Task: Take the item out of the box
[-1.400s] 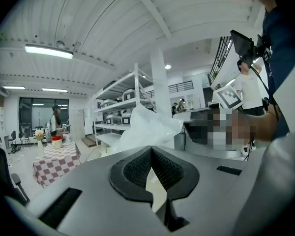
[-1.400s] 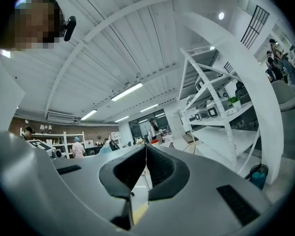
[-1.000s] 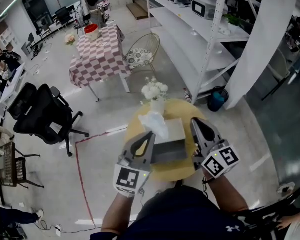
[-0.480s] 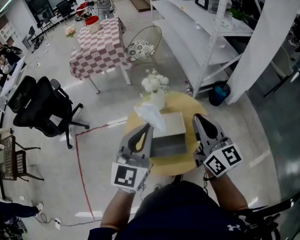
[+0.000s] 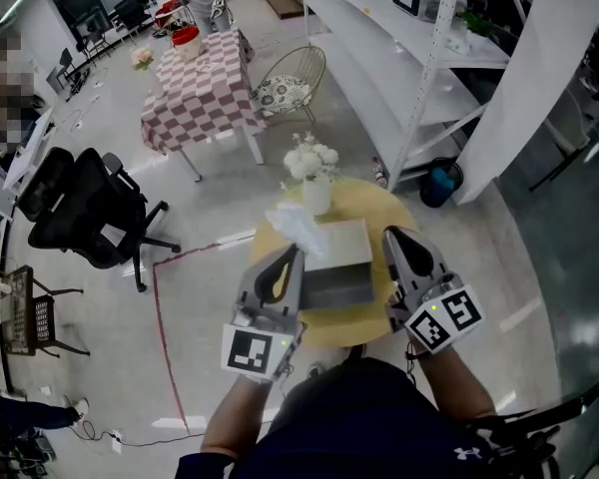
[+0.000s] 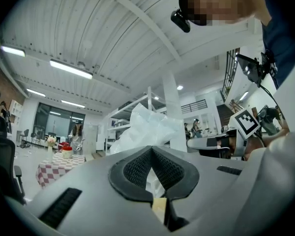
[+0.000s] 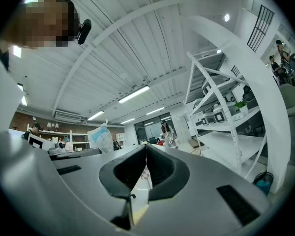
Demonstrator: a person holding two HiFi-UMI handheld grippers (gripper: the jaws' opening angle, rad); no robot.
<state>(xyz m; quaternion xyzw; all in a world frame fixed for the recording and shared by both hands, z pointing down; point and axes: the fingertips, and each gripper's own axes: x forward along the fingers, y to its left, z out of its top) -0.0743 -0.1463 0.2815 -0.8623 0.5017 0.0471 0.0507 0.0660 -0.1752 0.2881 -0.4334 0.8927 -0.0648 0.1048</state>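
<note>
A grey open box [image 5: 337, 285] sits on a round yellow table [image 5: 383, 211]. A crumpled white plastic item [image 5: 296, 229] hangs just above the box's left rim, and my left gripper [image 5: 296, 250] is shut on its lower end. In the left gripper view the item [image 6: 146, 131] rises from between the closed jaws of the left gripper [image 6: 151, 149]. My right gripper [image 5: 388, 234] is held at the box's right side, apart from it, shut and empty. In the right gripper view, its jaws [image 7: 146, 147] meet with nothing between them, and the item [image 7: 101, 137] shows at left.
A white vase of white flowers [image 5: 314, 180] stands at the table's far edge, just behind the box. Beyond are a black office chair [image 5: 80, 218], a checkered table [image 5: 200, 93], a wire chair [image 5: 292, 90] and white shelving [image 5: 419, 78]. Red tape [image 5: 164, 337] marks the floor.
My left gripper and the white item have risen slightly over the box's left rim since a second ago. The right gripper has stayed beside the box.
</note>
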